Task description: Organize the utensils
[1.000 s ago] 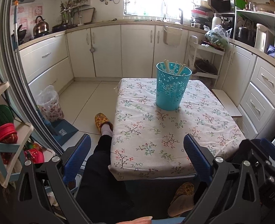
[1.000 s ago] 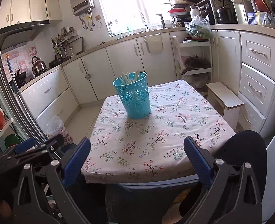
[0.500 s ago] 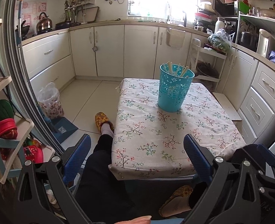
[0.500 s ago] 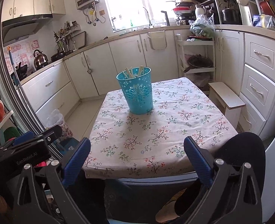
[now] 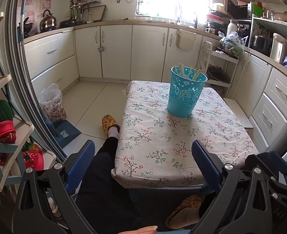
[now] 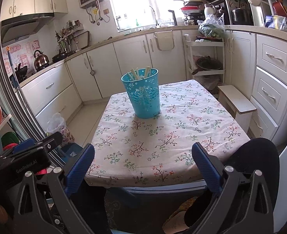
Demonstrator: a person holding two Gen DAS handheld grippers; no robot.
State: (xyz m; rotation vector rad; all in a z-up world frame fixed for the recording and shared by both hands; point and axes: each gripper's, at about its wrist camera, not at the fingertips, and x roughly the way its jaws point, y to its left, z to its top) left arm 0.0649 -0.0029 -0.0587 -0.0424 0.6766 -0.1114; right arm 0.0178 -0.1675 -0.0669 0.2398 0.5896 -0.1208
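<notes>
Both grippers idle at the near edge of the table — jaws apart, nothing held.

The left gripper and right gripper hover short of the floral table; the teal basket stands well ahead of the jaws, pale chopsticks upright inside — slightly right of the left pair.

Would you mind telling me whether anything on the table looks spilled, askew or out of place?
Nothing stands out. The turquoise basket stands upright on the floral tablecloth, with the chopsticks leaning inside it, none spilled.
</notes>
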